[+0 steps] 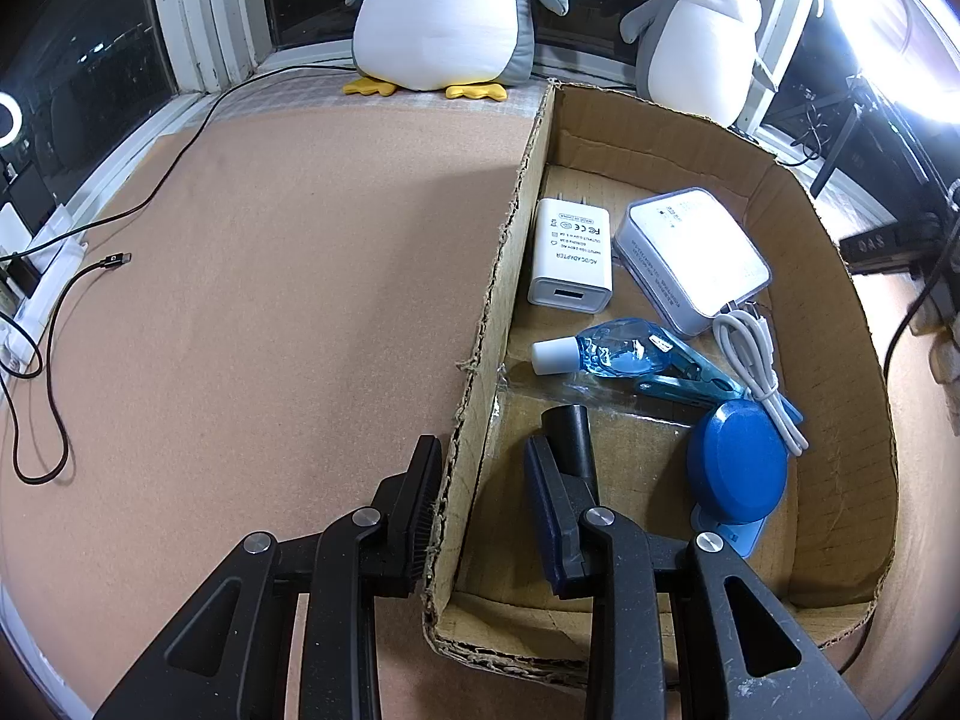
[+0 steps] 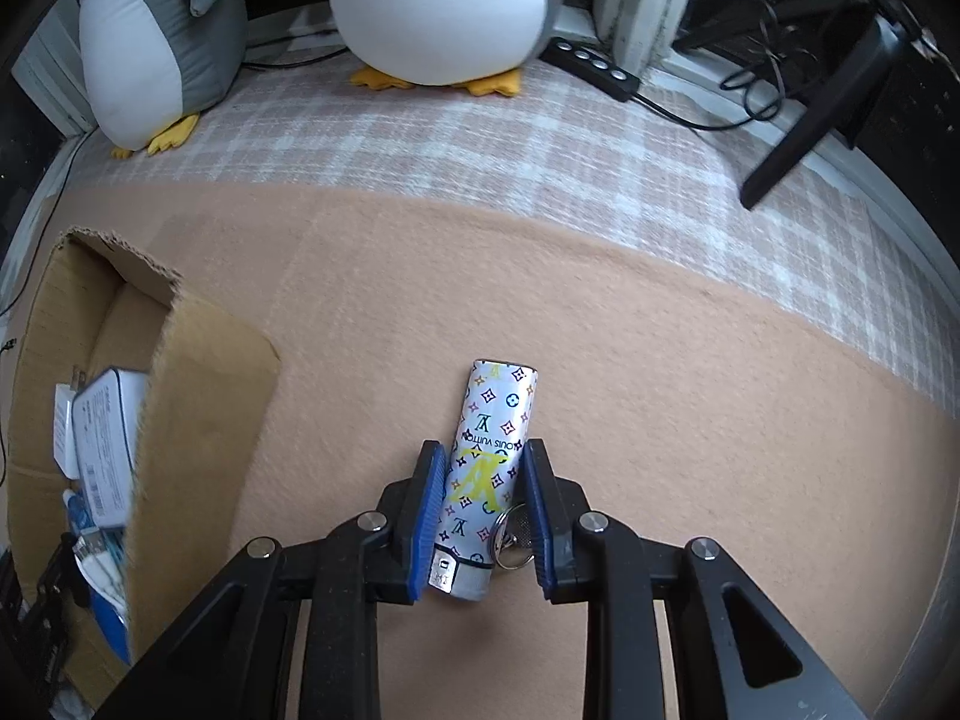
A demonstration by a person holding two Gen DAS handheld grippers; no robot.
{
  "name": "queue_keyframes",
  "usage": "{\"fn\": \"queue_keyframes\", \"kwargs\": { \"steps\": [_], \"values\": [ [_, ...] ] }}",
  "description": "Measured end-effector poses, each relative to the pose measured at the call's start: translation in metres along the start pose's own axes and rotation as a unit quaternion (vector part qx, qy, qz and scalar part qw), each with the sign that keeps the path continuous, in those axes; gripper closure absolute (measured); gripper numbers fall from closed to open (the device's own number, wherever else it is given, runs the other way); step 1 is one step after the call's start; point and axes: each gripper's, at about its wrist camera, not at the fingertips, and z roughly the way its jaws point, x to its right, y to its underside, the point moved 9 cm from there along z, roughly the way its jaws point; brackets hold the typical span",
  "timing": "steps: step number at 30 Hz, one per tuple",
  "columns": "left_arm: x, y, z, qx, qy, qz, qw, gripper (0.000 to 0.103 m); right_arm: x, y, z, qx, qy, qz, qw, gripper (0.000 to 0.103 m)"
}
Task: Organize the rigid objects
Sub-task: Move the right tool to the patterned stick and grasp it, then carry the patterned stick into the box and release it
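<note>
Straddling the cardboard box (image 1: 480,312) wall, the left tool (image 1: 486,480) stands open; the right tool (image 2: 485,480) brackets the patterned lighter (image 2: 489,450) on the surface (image 2: 660,390), fingers apart, not clamped.

Surface: a tan felt mat (image 1: 288,276) covers the near part.
Cloth: a plaid blanket (image 2: 540,144) lies beyond the mat.
Window: dark panes (image 1: 90,60) in white frames behind the blanket.
Toys: two plush penguins (image 1: 441,12) stand on the blanket's far edge.
Light: a bright lamp (image 1: 900,30) right of the penguins.
</note>
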Motion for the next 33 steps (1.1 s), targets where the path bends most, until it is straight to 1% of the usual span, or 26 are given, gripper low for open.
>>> {"fn": "queue_keyframes", "kwargs": {
  "steps": [4,7,10,14,20,22,24,29,33],
  "values": [
    [0.0,0.0,0.0,0.0,-0.001,0.001,1.0,0.072,0.018,0.01,-0.004,-0.003,-0.001,0.014,1.0,0.081],
    [0.001,0.0,0.0,0.0,-0.003,0.003,1.0,0.072,0.026,0.01,-0.008,0.009,-0.017,0.036,0.999,0.082],
    [0.001,-0.001,0.001,-0.001,-0.003,0.004,1.0,0.072,0.032,0.01,-0.018,0.028,-0.051,0.058,0.997,0.082],
    [0.002,-0.002,0.001,0.0,-0.003,0.003,1.0,0.072,0.029,0.01,-0.044,0.055,-0.088,0.08,0.991,0.082],
    [0.002,-0.002,0.001,0.0,-0.004,0.004,1.0,0.072,0.005,0.01,-0.094,0.1,-0.135,0.078,0.983,0.082],
    [0.003,-0.002,0.0,0.0,-0.005,0.005,1.0,0.072,-0.022,-0.002,-0.101,0.112,-0.144,0.068,0.981,0.082],
    [0.003,-0.001,0.0,0.0,-0.005,0.005,1.0,0.072,-0.036,-0.004,-0.113,0.122,-0.152,0.057,0.979,0.082],
    [0.003,-0.001,0.0,0.0,-0.005,0.005,1.0,0.072,-0.071,-0.004,-0.127,0.128,-0.167,0.026,0.977,0.082],
    [0.003,-0.001,0.0,0.0,-0.005,0.005,1.0,0.072,-0.1,-0.008,-0.123,0.121,-0.172,0.001,0.978,0.082]
  ]
}}
